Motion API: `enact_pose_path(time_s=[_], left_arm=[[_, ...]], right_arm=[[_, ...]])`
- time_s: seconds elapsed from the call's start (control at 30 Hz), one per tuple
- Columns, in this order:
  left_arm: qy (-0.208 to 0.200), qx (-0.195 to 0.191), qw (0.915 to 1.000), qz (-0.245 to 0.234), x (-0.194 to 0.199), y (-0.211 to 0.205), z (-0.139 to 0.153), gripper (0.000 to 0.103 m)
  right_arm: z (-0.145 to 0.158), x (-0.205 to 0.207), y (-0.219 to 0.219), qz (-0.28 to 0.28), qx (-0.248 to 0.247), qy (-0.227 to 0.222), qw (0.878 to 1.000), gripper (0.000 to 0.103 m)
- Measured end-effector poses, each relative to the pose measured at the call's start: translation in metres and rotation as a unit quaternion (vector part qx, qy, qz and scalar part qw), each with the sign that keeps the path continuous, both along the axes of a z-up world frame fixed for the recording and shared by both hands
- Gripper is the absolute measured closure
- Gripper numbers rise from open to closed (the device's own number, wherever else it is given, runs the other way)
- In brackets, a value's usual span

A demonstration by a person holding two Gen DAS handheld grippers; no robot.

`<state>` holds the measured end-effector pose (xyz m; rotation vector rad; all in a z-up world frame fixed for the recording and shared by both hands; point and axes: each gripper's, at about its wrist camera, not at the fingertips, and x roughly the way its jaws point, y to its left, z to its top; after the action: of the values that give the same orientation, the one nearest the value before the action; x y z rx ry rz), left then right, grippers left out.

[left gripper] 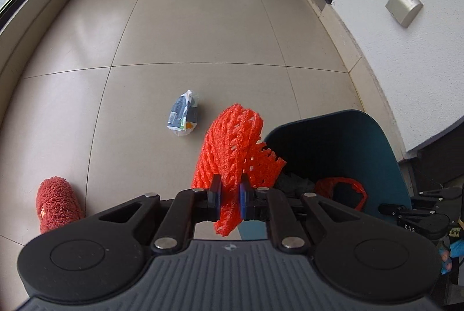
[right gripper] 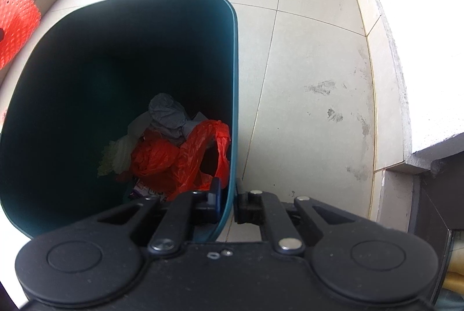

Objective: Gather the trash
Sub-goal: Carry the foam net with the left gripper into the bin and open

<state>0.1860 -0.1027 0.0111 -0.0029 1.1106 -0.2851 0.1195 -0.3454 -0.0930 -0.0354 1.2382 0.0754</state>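
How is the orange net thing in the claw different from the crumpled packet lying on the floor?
The orange foam net is one bright colour and meshed with holes; the crumpled packet is blue-white printed film. The net is pinched in the left gripper off the floor; the packet lies loose on the tiles. Both are outside the bin.

Two wrist cameras, both low over the floor.
Left faces along the balcony; right peers down into the teal bin point(right gripper: 121, 56), which both share point(left gripper: 342, 143).

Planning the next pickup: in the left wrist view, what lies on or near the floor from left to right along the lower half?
Red fuzzy slipper → crumpled wrapper → orange foam net held in the left gripper → teal bin → right gripper on the bin's rim.
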Motion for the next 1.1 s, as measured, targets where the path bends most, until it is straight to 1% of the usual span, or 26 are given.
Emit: enact_pose_path(time_s=[0.07,0.2,0.33,0.4,0.53,0.6,0.7,0.8,0.83,0.9,0.93,0.97,1.0,1.03,1.1], left_arm=[[-0.005,0.006,0.9997,-0.023,-0.016,-0.022,0.004,0.092],[0.002,0.017,0.9981,-0.059,-0.032,-0.063,-0.006,0.092],[0.016,0.037,0.9959,-0.081,-0.039,-0.102,-0.028,0.092],[0.026,0.051,0.9942,-0.092,-0.038,-0.120,-0.045,0.092],[0.060,0.081,0.9905,-0.093,-0.028,-0.137,-0.085,0.092],[0.081,0.089,0.9883,-0.094,-0.022,-0.141,-0.101,0.092],[0.109,0.118,0.9823,-0.096,-0.016,-0.146,-0.125,0.092],[0.131,0.114,0.9799,-0.098,-0.015,-0.145,-0.135,0.090],[0.135,0.110,0.9798,-0.099,-0.014,-0.144,-0.136,0.087],[0.144,0.097,0.9796,-0.102,-0.013,-0.143,-0.136,0.076],[0.146,0.087,0.9802,-0.101,-0.013,-0.142,-0.136,0.064],[0.144,0.079,0.9813,-0.099,-0.014,-0.142,-0.133,0.046],[0.137,0.075,0.9829,-0.097,-0.015,-0.140,-0.130,0.039],[0.128,0.072,0.9845,-0.096,-0.017,-0.138,-0.126,0.034],[0.114,0.063,0.9866,-0.098,-0.023,-0.138,-0.117,0.034]], right_arm=[[0.002,-0.002,0.000,0.003,0.000,-0.004,1.000,0.095],[0.005,-0.005,-0.002,0.002,0.008,-0.010,1.000,0.094],[0.007,-0.007,-0.004,0.006,0.013,-0.016,1.000,0.093],[0.006,-0.008,-0.003,0.010,0.013,-0.018,1.000,0.092],[0.007,-0.009,-0.005,0.013,0.018,-0.021,1.000,0.092],[0.007,-0.010,-0.006,0.014,0.020,-0.022,0.999,0.091],[0.007,-0.011,-0.007,0.014,0.025,-0.022,0.999,0.090],[0.006,-0.012,-0.007,0.012,0.031,-0.020,0.999,0.088],[0.006,-0.012,-0.007,0.011,0.033,-0.019,0.999,0.088],[0.006,-0.012,-0.008,0.008,0.039,-0.017,0.999,0.086],[0.007,-0.013,-0.008,0.006,0.041,-0.017,0.999,0.086],[0.007,-0.013,-0.009,0.004,0.043,-0.016,0.999,0.085],[0.009,-0.013,-0.009,0.002,0.046,-0.016,0.999,0.084],[0.011,-0.014,-0.009,0.001,0.048,-0.016,0.999,0.084],[0.018,-0.018,-0.008,0.002,0.046,-0.022,0.999,0.082]])
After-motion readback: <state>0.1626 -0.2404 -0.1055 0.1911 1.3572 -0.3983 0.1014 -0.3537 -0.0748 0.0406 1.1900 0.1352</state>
